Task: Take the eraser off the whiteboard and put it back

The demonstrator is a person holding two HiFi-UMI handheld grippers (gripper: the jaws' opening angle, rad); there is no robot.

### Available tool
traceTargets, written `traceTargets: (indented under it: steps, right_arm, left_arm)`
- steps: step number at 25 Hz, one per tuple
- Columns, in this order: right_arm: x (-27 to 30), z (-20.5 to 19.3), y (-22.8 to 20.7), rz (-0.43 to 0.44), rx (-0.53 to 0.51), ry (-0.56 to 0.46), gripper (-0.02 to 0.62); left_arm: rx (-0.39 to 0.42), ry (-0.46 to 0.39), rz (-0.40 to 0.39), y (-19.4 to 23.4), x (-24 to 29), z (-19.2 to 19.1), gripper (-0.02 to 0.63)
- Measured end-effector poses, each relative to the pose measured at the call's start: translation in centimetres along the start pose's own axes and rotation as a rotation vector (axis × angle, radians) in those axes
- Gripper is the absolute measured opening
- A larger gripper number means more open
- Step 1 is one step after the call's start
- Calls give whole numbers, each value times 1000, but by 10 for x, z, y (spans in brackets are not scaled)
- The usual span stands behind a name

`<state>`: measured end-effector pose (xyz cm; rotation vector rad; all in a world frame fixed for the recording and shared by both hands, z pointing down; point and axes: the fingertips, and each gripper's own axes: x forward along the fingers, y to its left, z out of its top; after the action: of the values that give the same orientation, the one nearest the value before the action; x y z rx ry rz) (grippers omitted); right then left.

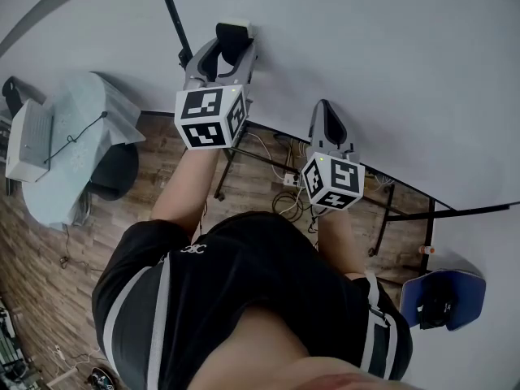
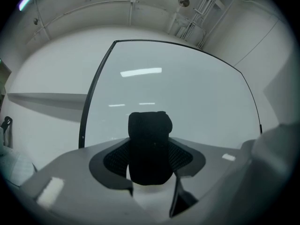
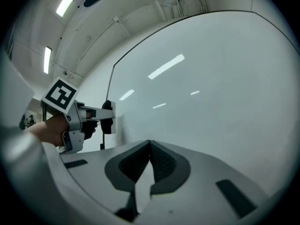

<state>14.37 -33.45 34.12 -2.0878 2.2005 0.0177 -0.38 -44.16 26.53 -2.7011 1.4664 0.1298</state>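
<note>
Left hand-held gripper: my jaws clamp the black eraser at the whiteboard | right hand-held gripper: my jaws together, nothing held, facing whiteboard

The upright whiteboard carries a black eraser set flat against its face

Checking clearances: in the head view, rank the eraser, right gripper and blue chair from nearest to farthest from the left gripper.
1. eraser, between the tongs of the left gripper.
2. right gripper, alongside at the right.
3. blue chair, far lower right.
</note>
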Motion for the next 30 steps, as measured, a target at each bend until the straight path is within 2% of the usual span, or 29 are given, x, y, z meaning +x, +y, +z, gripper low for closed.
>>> traceTargets:
  steps: [7, 16, 23, 30]
  right_arm:
    - [9, 3, 8, 32, 9, -6, 5]
    - [15, -3, 36, 92, -54, -7, 5]
    - [12, -7, 45, 103, -54, 5, 5]
    - [7, -6, 37, 86, -37, 1, 5]
  left_arm:
    - [-31, 18, -2, 16, -35, -11, 232]
    - [-69, 122, 62, 36, -81, -61, 233]
    - [-80, 159, 29, 23, -93, -77, 233]
    - [-73, 158, 2, 9, -93, -76, 233]
